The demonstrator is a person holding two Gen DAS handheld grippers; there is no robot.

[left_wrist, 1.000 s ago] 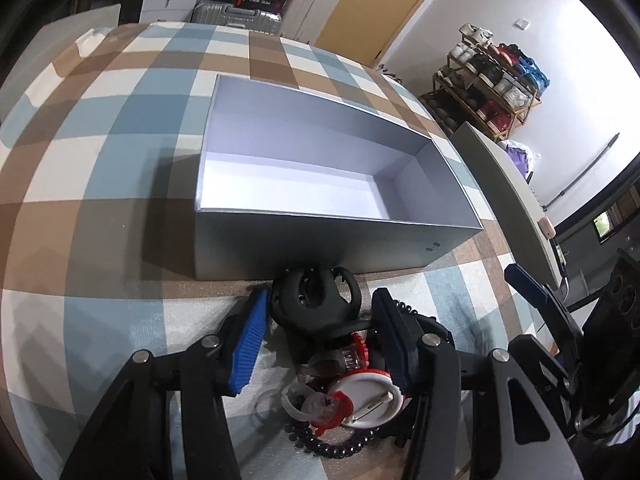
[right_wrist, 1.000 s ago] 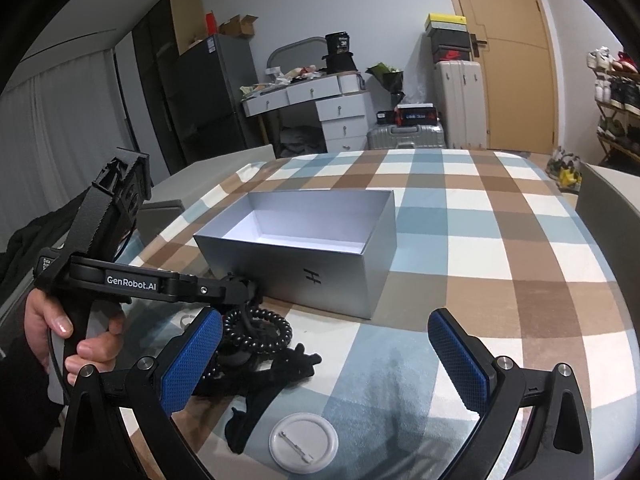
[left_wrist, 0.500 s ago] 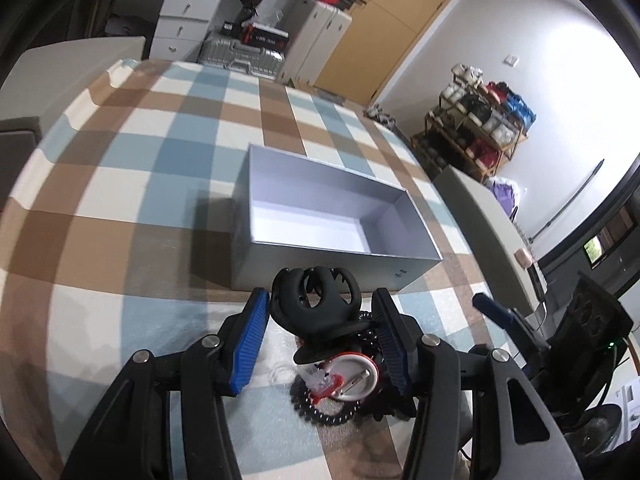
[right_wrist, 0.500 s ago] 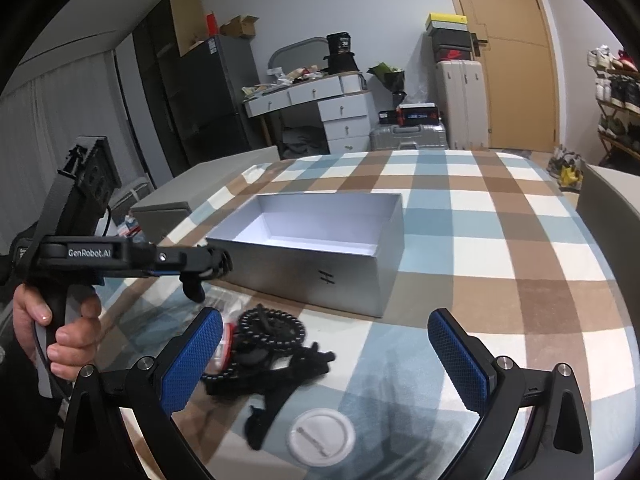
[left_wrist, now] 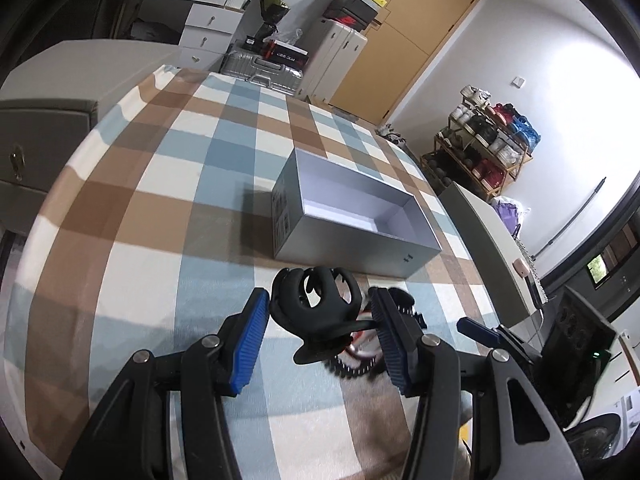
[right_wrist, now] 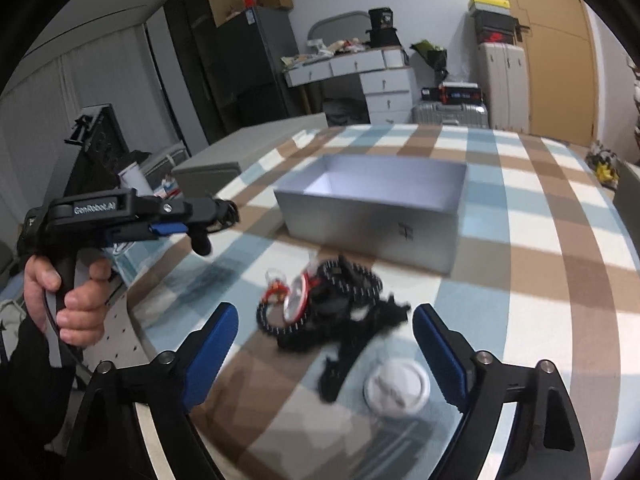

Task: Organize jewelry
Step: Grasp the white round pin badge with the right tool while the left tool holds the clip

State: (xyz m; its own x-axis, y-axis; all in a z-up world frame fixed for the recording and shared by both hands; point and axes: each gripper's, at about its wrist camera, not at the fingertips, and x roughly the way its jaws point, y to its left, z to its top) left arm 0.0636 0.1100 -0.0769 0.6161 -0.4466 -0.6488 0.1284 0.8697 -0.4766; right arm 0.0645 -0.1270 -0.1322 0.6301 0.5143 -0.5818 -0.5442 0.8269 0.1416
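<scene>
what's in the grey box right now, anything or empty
Empty as far as shown. The grey box is open-topped, and both views show only bare white floor inside; the near inner corner is hidden. The jewelry pile lies on the tablecloth.

Your left gripper (left_wrist: pixel 318 326) is raised, its blue pads pinching a black hair claw (left_wrist: pixel 316 304). Your right gripper (right_wrist: pixel 326 350) sits low at six o'clock, jaws spread wide with nothing between them.

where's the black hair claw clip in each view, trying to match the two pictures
Left wrist view: the black hair claw clip sits low centre, gripped between the left tool's blue pads.
Right wrist view: the same clip is at mid left, at the tip of the hand-held left tool, above the table.
Shared landmark: the open grey box on the checked tablecloth.
</scene>
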